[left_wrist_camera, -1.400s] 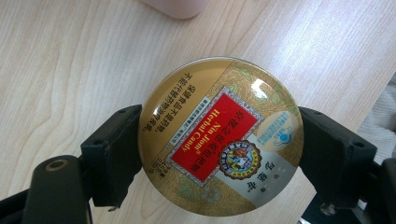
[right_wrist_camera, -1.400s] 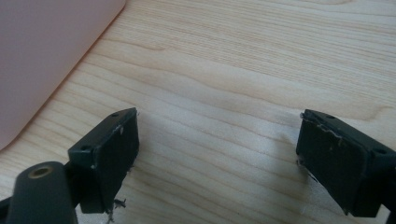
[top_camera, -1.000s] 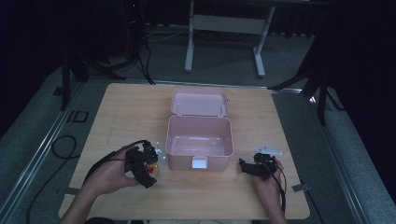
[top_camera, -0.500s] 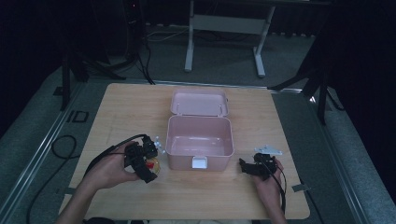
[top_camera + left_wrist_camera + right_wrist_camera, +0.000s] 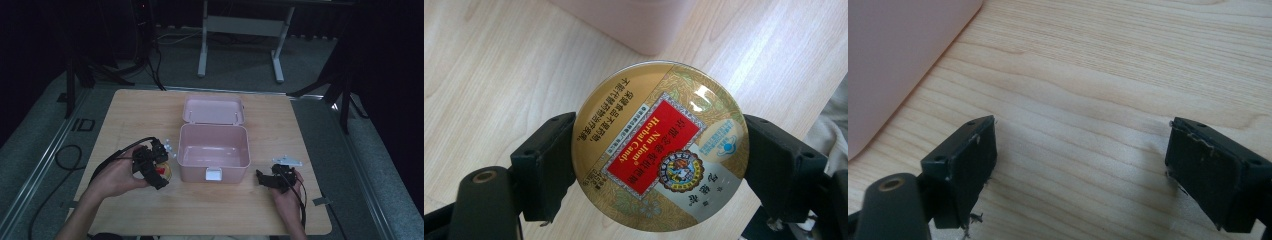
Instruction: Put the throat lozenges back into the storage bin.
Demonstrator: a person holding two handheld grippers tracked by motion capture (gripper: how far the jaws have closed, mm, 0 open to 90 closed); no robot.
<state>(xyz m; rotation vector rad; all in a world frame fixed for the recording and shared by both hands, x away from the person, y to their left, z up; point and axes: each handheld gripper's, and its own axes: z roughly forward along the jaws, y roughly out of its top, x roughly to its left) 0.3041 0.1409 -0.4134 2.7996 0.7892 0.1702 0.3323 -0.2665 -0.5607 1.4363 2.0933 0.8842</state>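
Candy tin (image 5: 660,146), round and gold with a red label, is pinched flat-side-up between the two black jaws of the left gripper (image 5: 159,167), which press on its rim from either side. It is held over the wooden table (image 5: 125,115), just beside the left wall of the open pink box (image 5: 214,150), whose lid is laid back behind it. The step in hand is judged to be the carrying of the tin toward the box. For the next move, the tin would have to be raised above the near wall, brought over the hollow of the box, lowered, and only then released by spreading the jaws; a low approach would risk the tin being knocked against the wall.

The right gripper (image 5: 265,178) is rested low on the table to the right of the box, its jaws spread wide with nothing between them, as is plainly seen in the right gripper view, where bare wood lies between the pads (image 5: 970,165).

From the high view the layout is given: box in the middle, a gripper on each side, the inside of the box seemingly bare. The tin is shown there as little more than a gold and red speck. In the left gripper view its printed label and the grip on its rim are made plain.
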